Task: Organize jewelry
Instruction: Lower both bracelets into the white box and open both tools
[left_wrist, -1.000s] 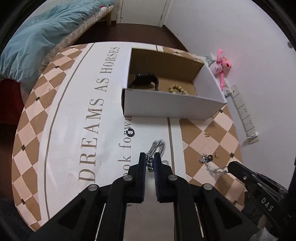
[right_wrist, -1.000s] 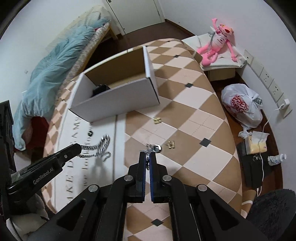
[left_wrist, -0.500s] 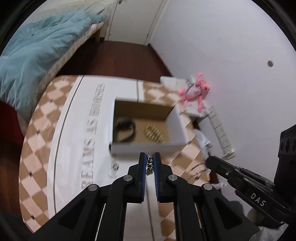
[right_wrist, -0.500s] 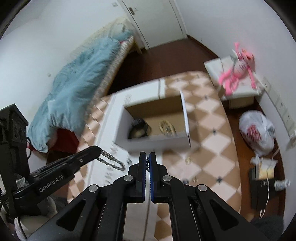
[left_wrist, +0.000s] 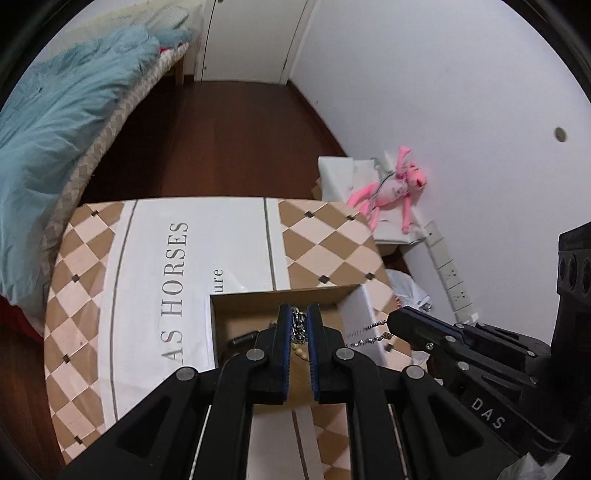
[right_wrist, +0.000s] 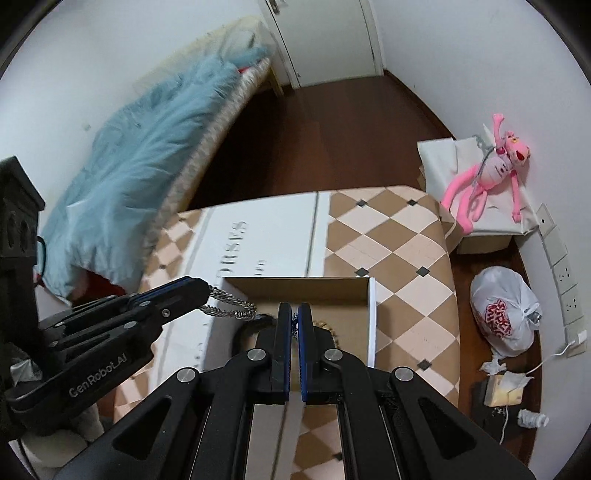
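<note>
Over the open white cardboard box with a brown inside (left_wrist: 354, 306), both grippers carry a load.

Item 1. Left gripper (left_wrist: 299, 314): black, blue-padded jaws pinching a thick silver link chain (left_wrist: 298, 325), which hangs between the pads. In the right wrist view the same chain (right_wrist: 231, 304) loops out from the tip toward 3 o'clock, over the box's left wall.

Item 2. Right gripper (right_wrist: 294, 314): jaws pressed together on a thin silver chain with a small clasp; only a short blue-tinted bit shows at the pads in its own view. In the left wrist view this thin chain (left_wrist: 364, 334) trails from the tip toward 9 o'clock, by the box's right wall.

Item 3. Box contents: a dark strap-like band (right_wrist: 247, 328) at 9 o'clock of the right gripper's tips, a string of tan beads (right_wrist: 325, 326) at 3 o'clock. Other contents hidden by the fingers.

Item 4. Support: table under a checked brown-and-cream cloth with a white printed centre panel (left_wrist: 155, 258).

Change noted: a second ago both chains were just off the cloth, short of the box, which lay at 12 o'clock; now both grippers have risen and travelled forward, so the box opening sits right under the tips.

Assessment: transport appears nearly done. Releasing should drop each chain inside, though each hangs near a side wall and could drape over the rim.
</note>
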